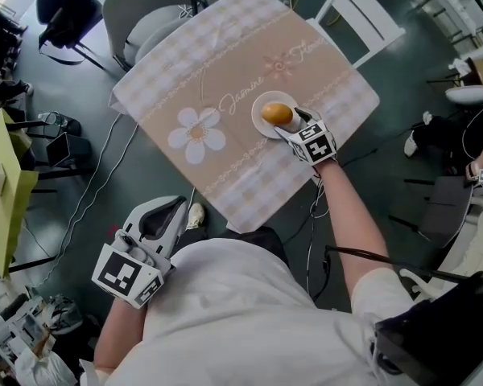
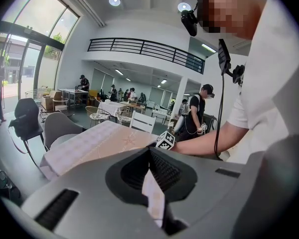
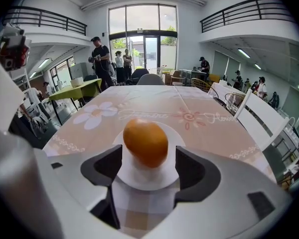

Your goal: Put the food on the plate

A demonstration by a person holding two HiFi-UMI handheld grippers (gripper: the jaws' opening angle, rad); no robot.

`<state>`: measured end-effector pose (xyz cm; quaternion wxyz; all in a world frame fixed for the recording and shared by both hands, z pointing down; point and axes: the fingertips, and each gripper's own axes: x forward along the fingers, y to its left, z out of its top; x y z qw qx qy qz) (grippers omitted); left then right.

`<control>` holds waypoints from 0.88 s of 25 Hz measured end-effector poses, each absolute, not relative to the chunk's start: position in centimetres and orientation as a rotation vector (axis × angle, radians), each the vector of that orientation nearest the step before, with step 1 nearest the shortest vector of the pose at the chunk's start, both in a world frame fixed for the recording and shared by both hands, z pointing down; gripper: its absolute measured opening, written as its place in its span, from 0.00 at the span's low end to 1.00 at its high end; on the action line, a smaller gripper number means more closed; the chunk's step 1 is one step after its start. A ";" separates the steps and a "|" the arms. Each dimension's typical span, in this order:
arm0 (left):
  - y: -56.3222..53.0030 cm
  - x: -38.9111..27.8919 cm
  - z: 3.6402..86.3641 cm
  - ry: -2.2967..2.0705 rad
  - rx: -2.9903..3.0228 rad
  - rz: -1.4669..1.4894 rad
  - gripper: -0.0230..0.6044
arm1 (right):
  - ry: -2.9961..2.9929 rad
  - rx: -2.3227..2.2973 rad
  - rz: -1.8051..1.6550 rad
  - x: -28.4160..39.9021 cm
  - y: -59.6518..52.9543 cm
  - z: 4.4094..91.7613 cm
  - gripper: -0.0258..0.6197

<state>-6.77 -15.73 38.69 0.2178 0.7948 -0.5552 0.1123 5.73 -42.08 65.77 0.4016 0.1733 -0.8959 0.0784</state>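
You're in a tall, bright hall with a railed mezzanine, big windows and other people at tables further back. Below you the floor is dark and cables trail across it. The square tabletop [image 1: 225, 51] sits corner-on to you under a beige checked cloth printed with a white daisy [image 1: 196, 133] and cursive lettering. A white chair [image 1: 361, 16] stands at the far right edge and a grey chair [image 1: 141, 10] at the far left edge.

A small white plate [image 1: 258, 107] lies on the cloth. It is nearer the right corner than the left and set in from the near right edge, which your right arm crosses. Wide cloth runs from the plate to the far corner and to the left corner, with the daisy between the plate and the left side.

An orange oval fruit [image 1: 277, 113] rests on the plate. Your right gripper [image 3: 148, 158] is low over the plate's near rim with its jaws well apart, one on each side of the fruit. A gap shows at the right-hand jaw. At the other jaw you can't tell whether it touches. Nothing is clamped.

Your left gripper [image 2: 150, 154] is off the tabletop, down by your left side near the nearest corner. Its jaws are pressed together at the tips with nothing between them.
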 end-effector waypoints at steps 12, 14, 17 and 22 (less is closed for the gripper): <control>-14.1 -8.3 37.6 -1.414 2.351 0.260 0.05 | -2.222 0.602 0.187 8.3 -39.1 62.7 0.55; -13.7 -8.8 37.5 -1.380 2.386 0.248 0.05 | -2.211 0.641 0.188 9.0 -37.9 62.0 0.55; -13.0 -9.5 37.2 -1.324 2.435 0.233 0.05 | -2.195 0.707 0.198 9.9 -35.9 61.1 0.55; -11.2 -10.9 37.3 -1.215 2.507 0.232 0.05 | -2.180 0.844 0.248 10.8 -31.0 59.7 0.55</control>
